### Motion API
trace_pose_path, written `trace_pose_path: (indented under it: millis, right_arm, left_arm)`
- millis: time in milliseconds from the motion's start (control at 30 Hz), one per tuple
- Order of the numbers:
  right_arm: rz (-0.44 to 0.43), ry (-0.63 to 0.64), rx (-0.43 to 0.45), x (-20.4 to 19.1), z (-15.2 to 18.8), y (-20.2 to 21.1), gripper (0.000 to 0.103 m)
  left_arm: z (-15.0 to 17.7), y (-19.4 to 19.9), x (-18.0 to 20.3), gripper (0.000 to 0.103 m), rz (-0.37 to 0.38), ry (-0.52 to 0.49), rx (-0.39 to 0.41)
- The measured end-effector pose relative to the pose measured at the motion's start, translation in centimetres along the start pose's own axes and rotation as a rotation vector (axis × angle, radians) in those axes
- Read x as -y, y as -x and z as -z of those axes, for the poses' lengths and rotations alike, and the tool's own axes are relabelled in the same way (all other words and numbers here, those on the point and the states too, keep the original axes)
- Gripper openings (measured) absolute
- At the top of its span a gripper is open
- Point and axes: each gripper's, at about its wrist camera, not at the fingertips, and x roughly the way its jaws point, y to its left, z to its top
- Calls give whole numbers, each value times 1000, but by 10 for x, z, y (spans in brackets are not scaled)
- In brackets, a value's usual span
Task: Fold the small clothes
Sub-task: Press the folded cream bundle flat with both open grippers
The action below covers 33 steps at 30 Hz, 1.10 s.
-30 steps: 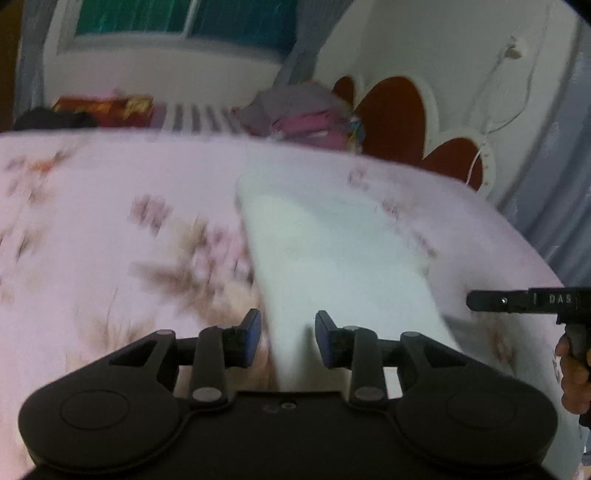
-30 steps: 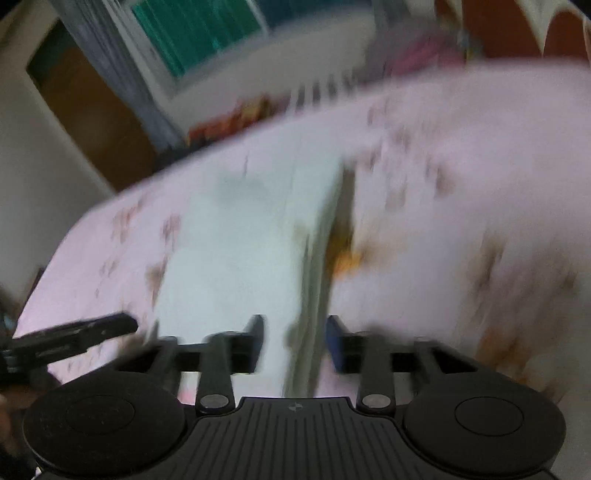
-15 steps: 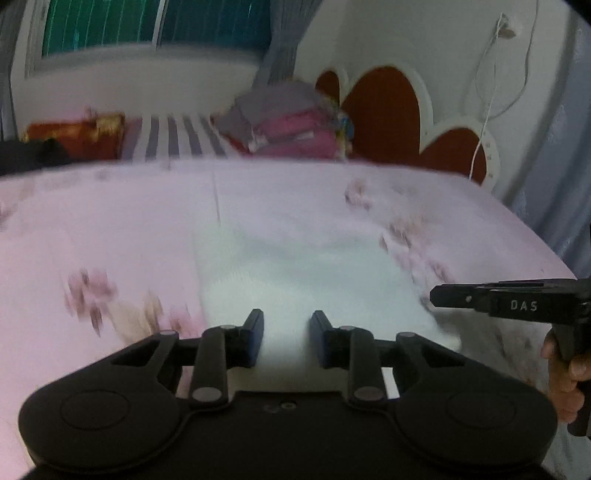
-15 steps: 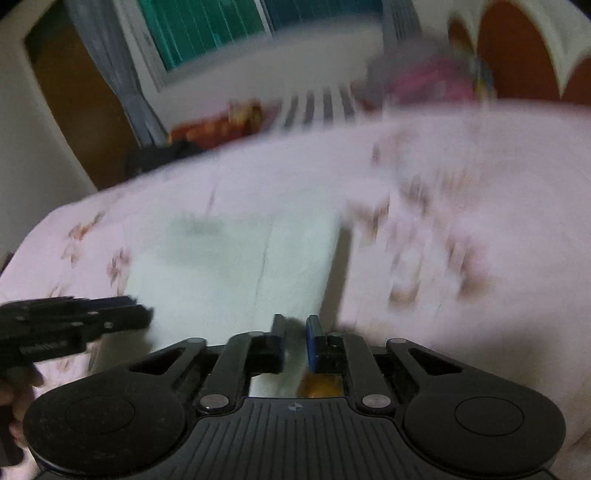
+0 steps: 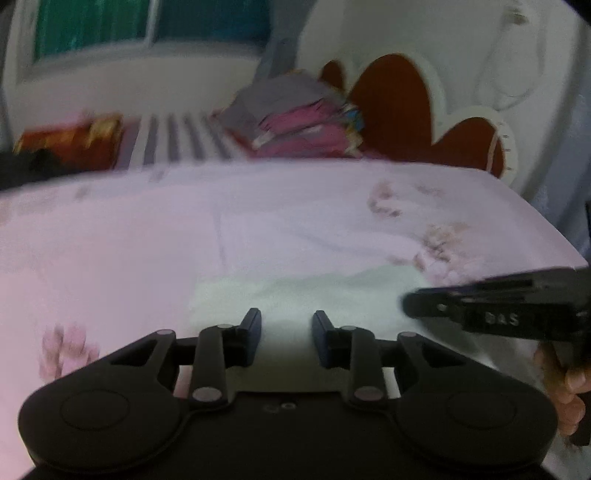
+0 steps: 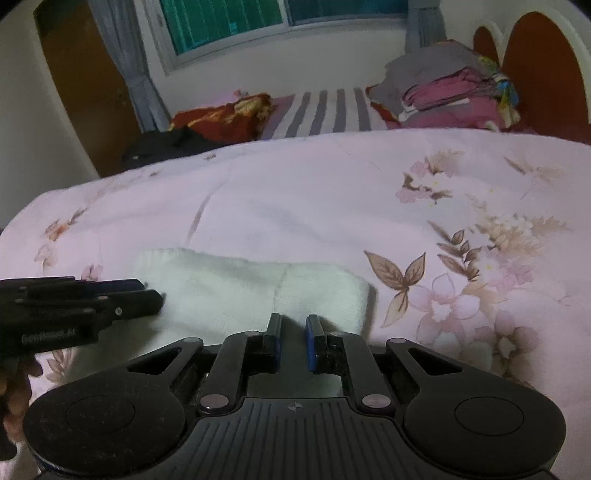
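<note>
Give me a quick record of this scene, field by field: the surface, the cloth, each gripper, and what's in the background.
surface: pink floral bedspread
cloth: white folded cloth, lying flat on the bedspread, with a visible seam or fold line
left gripper: open, at the cloth's near edge, nothing clamped
right gripper: open with a narrow gap, at the cloth's near edge, nothing clamped
background: stack of folded clothes, striped sheet, red patterned fabric, window
image quality: left wrist view blurred

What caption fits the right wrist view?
Open right gripper at the folded white cloth on the floral bedspread.
</note>
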Motion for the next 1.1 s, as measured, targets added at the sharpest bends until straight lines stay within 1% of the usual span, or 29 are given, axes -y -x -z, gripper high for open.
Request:
trace_pose_path:
  millis: [33,67,100,133,167,200,233,267,300,333,367,400,433,467,500,533,600,667,700,733,767,833,867,900,933,967,1000,1033,1100]
  right_arm:
    - [-14,0,29,-3,-2,5,11]
    - [-32,-9,75,-6,-5,9,11]
    - [-46,-12,102,-9,-8,9,11]
    - [-58,-11,107,-11,-12,7,11]
    - [-63,-10,80,-13,-17,0,11]
    - [-48,-2,18,-14,-18,-14,11]
    - [-30,5,-8,-13,-17,-24,11]
    - [-33,1,4,-12,-17,-25,11]
    - [-36,-9,-5,-10,-20,-25,11]
    - [-22,-8,-8,-11,-23,-20,11]
    - [-12,3,13,-12,-23,-9,11]
    - [-21,19,42,-15,-21,2,11]
    - [-56,35,64,-17,-17,12,11]
    - [-73,40,56,-20,-11,14,11]
    - [-69,54,21,-23,-5,9,11]
    - [-33,81,-27,-26,1,0,11]
    - [-7,101,-7,-28,10,-5,11]
    - [34,109,-15,-36,5,1,11]
    - [33,125,10,-41,5,11,11]
    - [5,139,43,-43,7,22,11]
    - [-28,147,56,-44,10,33,11]
    - [-55,159,58,-44,20,52,11]
    - [-75,160,57,-44,26,60,11]
    - [-110,157,44,-43,32,65,11]
    - [-134,170,20,-45,39,65,11]
    - [-119,203,-9,-50,47,63,11]
    - [-75,243,-52,-54,55,56,11]
    - [-52,260,-59,-55,62,52,11]
    - [-42,221,-42,-52,64,54,11]
  left_arm:
    - [-4,-4,3,30,19,-11,2]
    - [-7,-11,6,31,21,-21,-16]
    - [-8,-21,7,31,10,-36,-52]
    - [-6,-33,8,31,2,-45,-74]
    - [-3,-38,4,32,3,-38,-72]
    - [-2,-39,-3,32,14,11,-65]
    - [-3,-36,-8,32,18,57,-64]
    - [-3,-28,-11,29,9,77,-55]
    - [-2,-18,-12,29,6,83,-38]
    - [1,-4,-13,31,20,92,-8]
    - [5,6,-12,33,29,94,6]
    - [10,12,-10,32,12,85,-8]
    - [15,10,-6,32,-10,70,-25]
    - [19,8,-3,32,-29,53,-36]
    - [21,5,0,32,-47,35,-34]
    - [21,4,4,32,-65,20,-28]
    - [17,7,10,32,-86,7,-35]
    - [14,22,15,32,-76,6,-14]
    - [15,32,17,32,-66,4,0]
    - [19,43,18,32,-64,-2,11]
    - [24,51,19,32,-67,-1,15]
    - [39,65,19,32,-51,22,6]
    - [45,65,20,31,-48,24,-17]
    - [54,63,21,31,-58,21,-40]
    - [60,63,23,31,-63,28,-34]
    - [63,64,24,31,-64,42,-28]
    - [63,65,27,31,-77,47,-28]
    - [62,67,30,32,-90,39,-30]
    - [63,71,34,34,-121,32,-33]
